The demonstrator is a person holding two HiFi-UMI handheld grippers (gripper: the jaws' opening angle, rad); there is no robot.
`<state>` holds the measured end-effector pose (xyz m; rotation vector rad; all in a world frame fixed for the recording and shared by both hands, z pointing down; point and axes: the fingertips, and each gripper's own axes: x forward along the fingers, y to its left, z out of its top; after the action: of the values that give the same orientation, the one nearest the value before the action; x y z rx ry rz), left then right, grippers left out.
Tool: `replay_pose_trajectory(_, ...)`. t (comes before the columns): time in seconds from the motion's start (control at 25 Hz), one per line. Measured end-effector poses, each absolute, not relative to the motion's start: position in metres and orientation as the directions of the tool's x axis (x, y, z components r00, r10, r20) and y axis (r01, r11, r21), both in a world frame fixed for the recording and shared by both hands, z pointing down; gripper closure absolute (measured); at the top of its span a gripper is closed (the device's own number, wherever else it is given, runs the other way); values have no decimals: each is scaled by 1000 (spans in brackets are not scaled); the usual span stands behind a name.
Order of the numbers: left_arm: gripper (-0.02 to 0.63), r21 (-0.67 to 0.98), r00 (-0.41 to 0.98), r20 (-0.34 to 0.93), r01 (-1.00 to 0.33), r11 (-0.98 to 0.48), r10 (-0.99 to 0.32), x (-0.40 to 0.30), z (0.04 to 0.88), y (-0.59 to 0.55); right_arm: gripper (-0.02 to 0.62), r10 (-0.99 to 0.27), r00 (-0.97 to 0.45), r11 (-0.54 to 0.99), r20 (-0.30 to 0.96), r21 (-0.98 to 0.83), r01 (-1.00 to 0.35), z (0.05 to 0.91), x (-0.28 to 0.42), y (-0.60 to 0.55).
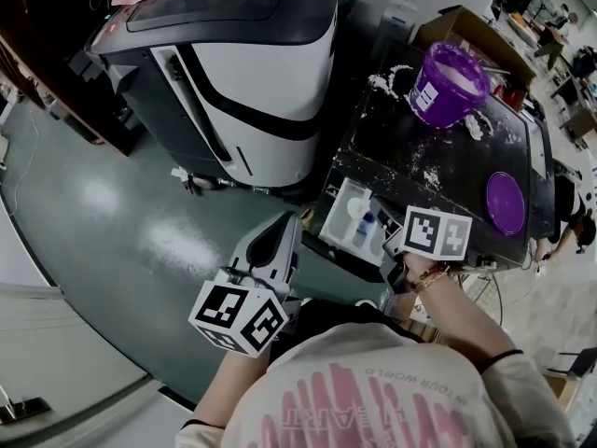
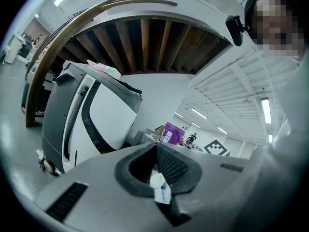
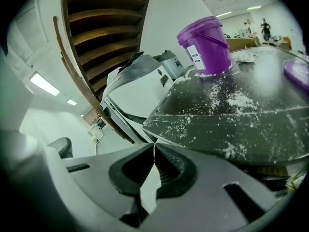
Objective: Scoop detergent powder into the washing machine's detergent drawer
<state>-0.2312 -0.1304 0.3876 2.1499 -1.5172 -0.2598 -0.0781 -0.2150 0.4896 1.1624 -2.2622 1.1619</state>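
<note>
**1. Left gripper** (image 2: 157, 148)
- The jaws are closed tip to tip and grip nothing.
- A white-and-blue patch shows in the gap behind the tips. It could be a scrap or something seen through the gap; the view does not settle which.
- The gripper is held near level over the floor (image 1: 121, 213), beside the white machine (image 1: 270, 73) and away from the drawer. This suggests it has no part in the current step.

**2. Right gripper** (image 3: 154, 148)
- The jaws are closed and empty.
- The gripper tilts down just in front of the drawer (image 1: 341, 203), a position that suits reaching into it.

**3. Drawer**
- The drawer stands pulled out from under the dark top (image 1: 392, 147), so its compartments are open from above.
- A blue item (image 1: 365, 228) lies in 1 compartment. It is probably the scoop, but it is too small to confirm.

**4. Powder**
- The powder (image 1: 459, 80) sits in the purple bucket (image 1: 431, 99) at the far end of the top.
- The lid (image 1: 506, 202) lies apart near the right edge, which leaves the bucket mouth free for scooping.
- Loose powder is scattered across the top.

**5. Status**
- Neither gripper holds a scoop, so scooping appears not to have begun.
- The next move likely requires the right jaws to open and take the scoop.
</note>
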Motion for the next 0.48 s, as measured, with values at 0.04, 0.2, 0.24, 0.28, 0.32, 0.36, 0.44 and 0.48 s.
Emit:
replay_pose_trajectory(0.04, 603, 493, 363, 124, -830, -260, -924, -232, 388, -131, 594, -515, -601, 345, 611, -494, -798, 489, -80, -216)
replay_pose_trajectory(0.2, 603, 497, 360, 125, -829, -256, -925, -236, 391, -133, 594, -521, -586, 422, 621, -410, -809, 490, -88, -215)
replay_pose_trajectory(0.24, 603, 498, 360, 125, -829, -255, -925, -237, 391, -133, 594, -518, -585, 440, 624, -392, -808, 491, -90, -214)
replay_pose_trajectory(0.28, 603, 498, 359, 126, -829, -255, -925, -238, 391, -134, 594, -516, -582, 457, 629, -373, -808, 491, -92, -214)
replay_pose_trajectory(0.32, 603, 499, 359, 125, -829, -254, -925, -239, 391, -134, 594, -513, -578, 472, 634, -354, -807, 492, -93, -214)
replay_pose_trajectory(0.36, 603, 499, 359, 125, -828, -254, -925, -239, 391, -135, 594, -511, -575, 486, 640, -336, -807, 492, -95, -214)
replay_pose_trajectory(0.44, 603, 501, 357, 126, -828, -251, -925, -241, 392, -135, 594, -504, -566, 513, 652, -301, -804, 495, -98, -213)
replay_pose_trajectory(0.48, 603, 502, 356, 126, -828, -250, -926, -242, 392, -135, 594, -500, -561, 530, 659, -280, -801, 496, -100, -213)
